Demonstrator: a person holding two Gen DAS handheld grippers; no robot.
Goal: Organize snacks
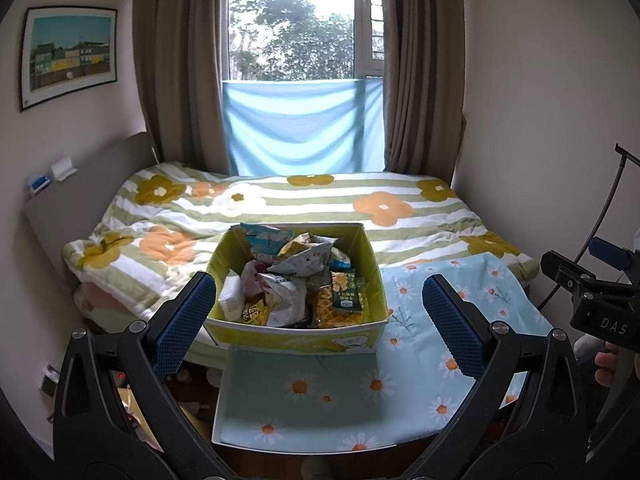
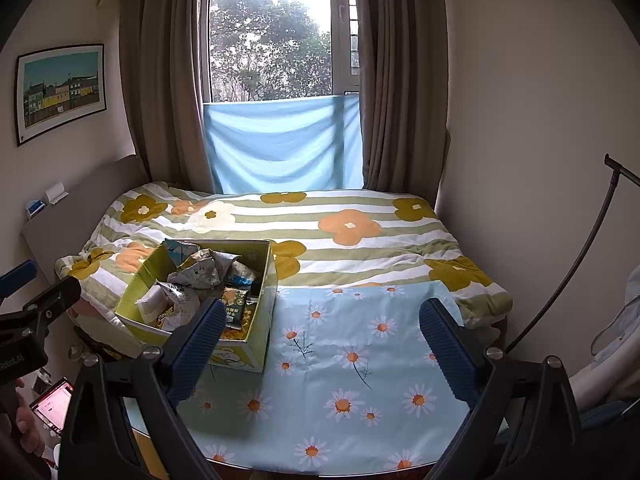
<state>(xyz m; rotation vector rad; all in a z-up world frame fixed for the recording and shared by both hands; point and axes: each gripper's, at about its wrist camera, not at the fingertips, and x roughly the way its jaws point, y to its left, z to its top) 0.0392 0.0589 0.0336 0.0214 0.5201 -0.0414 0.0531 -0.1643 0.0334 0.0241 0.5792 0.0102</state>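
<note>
You hold two hand-held grippers over a counter (image 2: 360, 420) covered with a pale blue daisy cloth (image 1: 432, 360). The left hand-held gripper (image 1: 320, 320) has its two blue-padded fingers (image 1: 188, 320) spread wide apart, with nothing between them. The right hand-held gripper (image 2: 324, 344) is likewise spread wide and grips nothing; its two fingers (image 2: 448, 348) hover above bare cloth.

One yellow-green box (image 1: 296, 338) stands on the counter's left part, its top open. In the left wrist view it sits straight ahead, framed between the left fingers. In the right wrist view it lies to the left, partly behind the left finger of that hand-held gripper.

The box holds a loose heap of snack packets (image 1: 288, 280). You can make out roughly eight, though some overlap and an exact count is not possible. Among them: one blue-and-white bag (image 1: 266, 238) leaning at the back, one crumpled white bag (image 1: 302, 262) on top, one dark green packet (image 1: 347, 292) upright at the right, and one clear bag of orange waffle-shaped pieces (image 1: 336, 314) at the front right.

Behind the counter is one bed (image 2: 360, 232) with a green-striped, flowered quilt. Beyond it, one window (image 2: 272, 40) between two brown curtains (image 2: 160, 80), with a blue sheet (image 2: 280, 144) hung across its lower part. One framed picture (image 2: 60, 88) hangs on the left wall.
</note>
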